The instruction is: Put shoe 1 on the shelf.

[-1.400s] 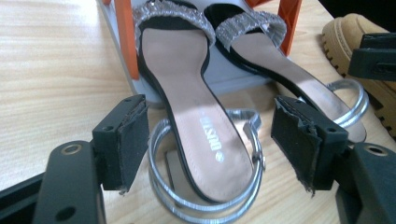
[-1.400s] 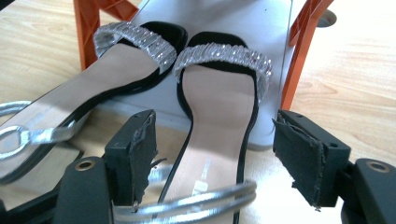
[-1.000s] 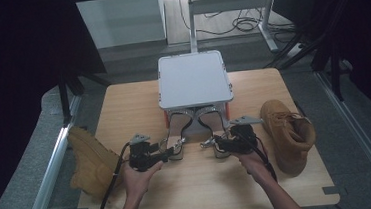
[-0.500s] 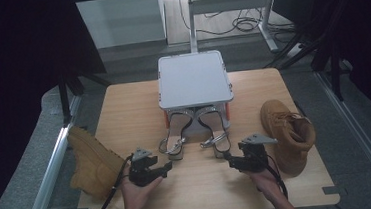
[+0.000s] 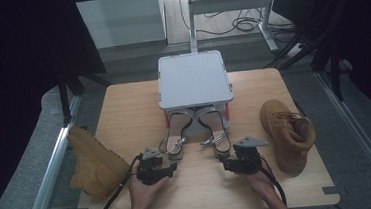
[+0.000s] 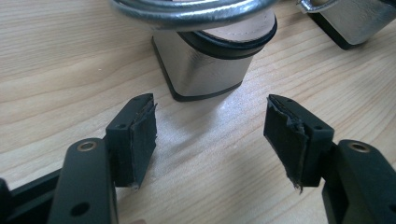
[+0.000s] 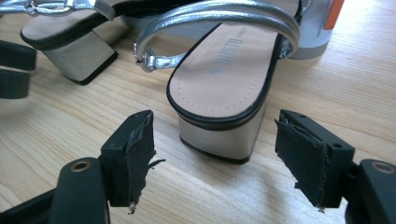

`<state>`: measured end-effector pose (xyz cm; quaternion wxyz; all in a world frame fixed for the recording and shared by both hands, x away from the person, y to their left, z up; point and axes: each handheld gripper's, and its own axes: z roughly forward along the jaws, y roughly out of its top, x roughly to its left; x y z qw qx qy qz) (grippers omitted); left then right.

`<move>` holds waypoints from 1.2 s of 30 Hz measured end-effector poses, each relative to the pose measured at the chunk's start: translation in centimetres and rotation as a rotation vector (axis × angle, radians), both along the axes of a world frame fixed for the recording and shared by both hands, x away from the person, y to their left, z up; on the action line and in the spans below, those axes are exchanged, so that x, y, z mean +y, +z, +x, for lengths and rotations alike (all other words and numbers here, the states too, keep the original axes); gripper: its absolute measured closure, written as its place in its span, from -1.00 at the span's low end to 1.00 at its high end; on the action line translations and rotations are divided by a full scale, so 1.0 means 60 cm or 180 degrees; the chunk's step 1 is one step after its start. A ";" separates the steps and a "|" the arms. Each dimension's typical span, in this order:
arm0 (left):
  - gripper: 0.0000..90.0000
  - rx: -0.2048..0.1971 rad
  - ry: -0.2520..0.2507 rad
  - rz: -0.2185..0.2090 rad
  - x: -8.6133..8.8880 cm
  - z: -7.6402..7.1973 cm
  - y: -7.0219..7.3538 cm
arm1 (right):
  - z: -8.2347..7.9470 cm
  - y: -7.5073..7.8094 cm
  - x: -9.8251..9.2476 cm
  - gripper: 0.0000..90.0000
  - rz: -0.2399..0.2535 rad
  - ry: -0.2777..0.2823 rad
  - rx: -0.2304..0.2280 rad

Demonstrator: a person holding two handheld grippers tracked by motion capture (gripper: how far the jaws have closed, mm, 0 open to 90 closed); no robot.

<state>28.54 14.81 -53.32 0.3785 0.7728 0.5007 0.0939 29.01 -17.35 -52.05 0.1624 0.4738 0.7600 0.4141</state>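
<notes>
A pair of silver block-heel sandals lies with its toes under a grey box and its heels toward me. My left gripper sits low on the table just short of the left sandal. Its jaws stand open with bare wood between them, and the silver heel is a little ahead. My right gripper is behind the right sandal. Here too the jaws are open, and the heel stands just off their tips, untouched.
A tan boot stands on the table at the right. A second tan boot lies at the table's left edge, close to my left hand. The wooden table shows bare wood near its front edge between my hands.
Both hands have drawn back from the sandals' heels toward the near edge and sunk lower. The sandals and boots have stayed put.
</notes>
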 end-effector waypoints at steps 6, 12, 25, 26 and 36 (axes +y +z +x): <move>-0.23 -0.0021 -0.0038 -0.0011 -0.011 0.007 -0.005 | 0.003 -0.005 0.003 -0.36 -0.0008 -0.0014 0.0016; -0.25 -0.0054 -0.0035 -0.0033 -0.023 0.019 -0.005 | 0.010 -0.011 0.007 -0.36 -0.0052 -0.0035 0.0019; -0.22 -0.0156 0.0176 0.0060 -0.043 0.050 -0.008 | 0.025 -0.024 0.018 -0.34 -0.0101 -0.0105 0.0042; -0.23 -0.0162 0.0185 0.0067 -0.043 0.051 -0.009 | 0.026 -0.024 0.018 -0.34 -0.0104 -0.0111 0.0032; -0.17 -0.0266 0.0382 0.0055 -0.056 0.051 -0.011 | 0.027 -0.021 0.025 -0.18 -0.0098 -0.0168 -0.0006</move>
